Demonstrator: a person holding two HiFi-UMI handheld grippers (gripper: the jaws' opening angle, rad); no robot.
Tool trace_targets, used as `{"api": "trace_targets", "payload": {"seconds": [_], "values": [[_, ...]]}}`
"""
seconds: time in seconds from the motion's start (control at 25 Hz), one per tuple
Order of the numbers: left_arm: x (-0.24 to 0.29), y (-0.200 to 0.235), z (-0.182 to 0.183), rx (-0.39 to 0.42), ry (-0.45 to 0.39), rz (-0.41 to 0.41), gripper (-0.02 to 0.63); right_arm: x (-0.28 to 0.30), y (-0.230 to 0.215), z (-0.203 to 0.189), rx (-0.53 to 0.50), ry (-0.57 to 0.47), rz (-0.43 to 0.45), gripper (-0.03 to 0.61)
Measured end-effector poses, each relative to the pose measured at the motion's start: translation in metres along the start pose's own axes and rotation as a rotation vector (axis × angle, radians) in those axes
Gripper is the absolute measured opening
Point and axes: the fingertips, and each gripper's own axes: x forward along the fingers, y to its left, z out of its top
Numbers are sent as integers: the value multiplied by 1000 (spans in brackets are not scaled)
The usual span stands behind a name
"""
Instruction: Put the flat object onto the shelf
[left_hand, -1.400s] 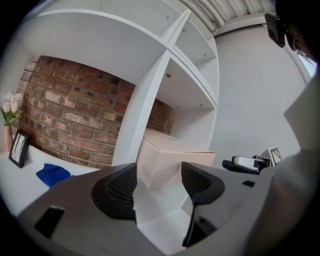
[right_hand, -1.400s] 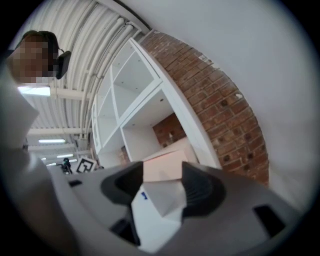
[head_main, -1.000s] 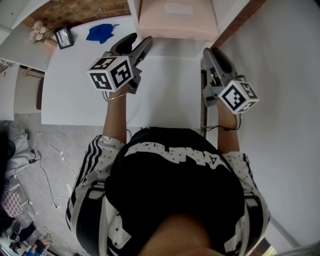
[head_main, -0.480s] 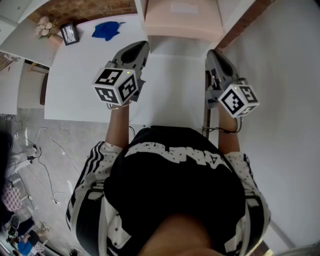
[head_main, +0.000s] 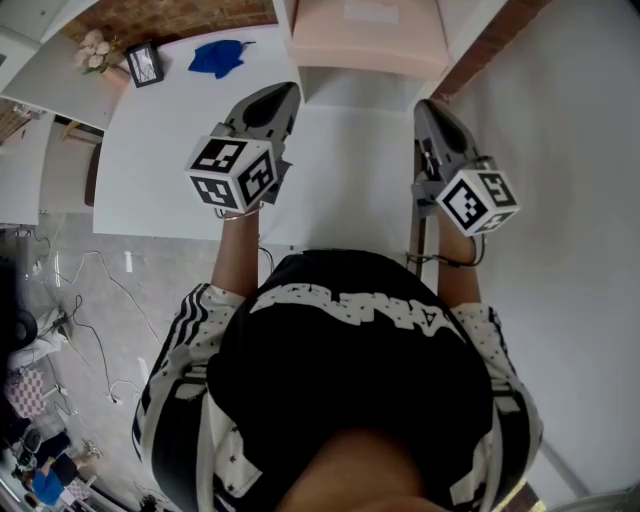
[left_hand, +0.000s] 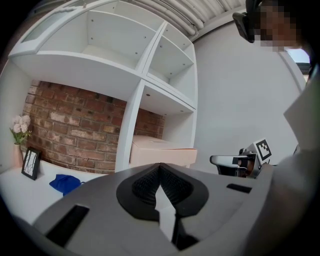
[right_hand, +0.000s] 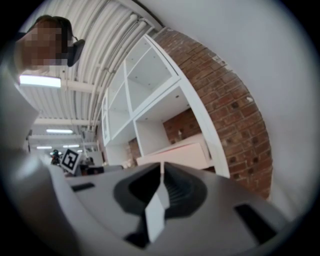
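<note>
The flat object is a thin white board (head_main: 345, 170) held level in front of the person, below the white shelf (left_hand: 134, 125). My left gripper (head_main: 277, 97) is shut on the board's left edge. My right gripper (head_main: 428, 108) is shut on its right edge. In the left gripper view the jaws (left_hand: 160, 169) pinch a white strip of board (left_hand: 164, 212). The right gripper view shows the same board (right_hand: 154, 216) between shut jaws (right_hand: 161, 169). Both grippers point roughly level toward the shelf's lower compartment.
A pale pink box (head_main: 365, 40) fills the lower shelf compartment ahead. On the white table (head_main: 150, 160) to the left lie a blue cloth (head_main: 218, 57), a small picture frame (head_main: 146, 64) and flowers (head_main: 95, 45). A grey wall stands close on the right.
Both grippers' jaws have closed on the board's edges; a second ago they stood apart. The left gripper has shifted slightly forward and rolled.
</note>
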Motion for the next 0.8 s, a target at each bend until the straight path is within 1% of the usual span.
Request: {"api": "trace_targets", "payload": {"seconds": [0.24,0.56,0.8], "values": [[-3,0,-2,3,3,13,9,-3,2,-4,-1,6,1,38],[-6,-7,0,6,3,6,9,-10,5,-3,-1,5,-3,38],[-12,-8,-2,2,4,21,9,-11,10,-5,1,2,13,38]]}}
